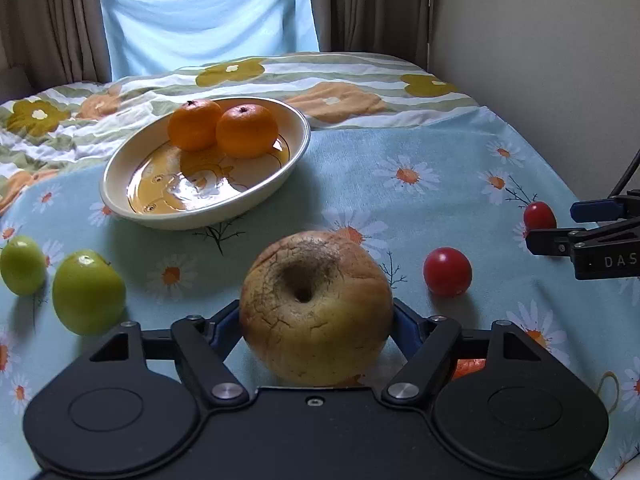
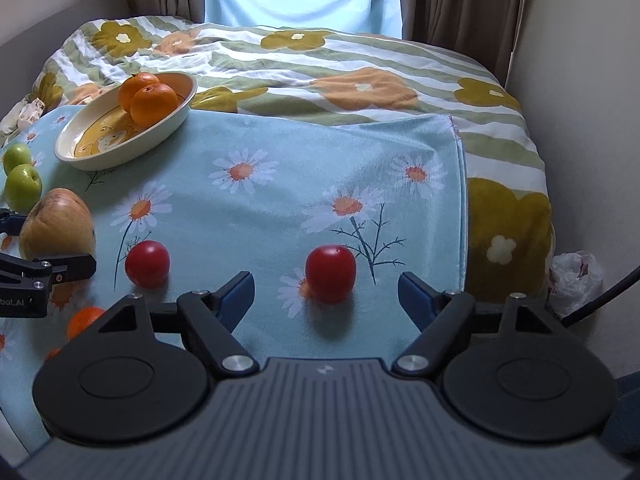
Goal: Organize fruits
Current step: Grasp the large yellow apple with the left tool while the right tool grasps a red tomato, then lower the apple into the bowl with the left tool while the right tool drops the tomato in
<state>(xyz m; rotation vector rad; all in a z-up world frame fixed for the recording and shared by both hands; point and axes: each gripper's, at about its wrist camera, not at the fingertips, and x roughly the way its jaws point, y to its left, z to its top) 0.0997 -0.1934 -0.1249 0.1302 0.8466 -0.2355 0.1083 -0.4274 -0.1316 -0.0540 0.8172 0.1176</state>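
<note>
My left gripper [image 1: 316,316] is shut on a large yellow-brown apple [image 1: 316,308], also seen in the right wrist view [image 2: 56,224]. An oval cream dish [image 1: 132,208] holds two oranges [image 1: 246,130]. Two green fruits [image 1: 88,292] lie to the left. Two red fruits lie on the blue daisy cloth: one [image 2: 330,273] just ahead of my open, empty right gripper [image 2: 326,292], the other [image 2: 147,263] further left. Another orange [image 2: 82,320] lies under the left gripper.
The blue daisy cloth [image 2: 280,184] lies over a striped flowered quilt [image 2: 320,64]. Curtains and a pale blue sheet hang behind. A wall stands on the right, with a white plastic bag [image 2: 576,280] beside the bed.
</note>
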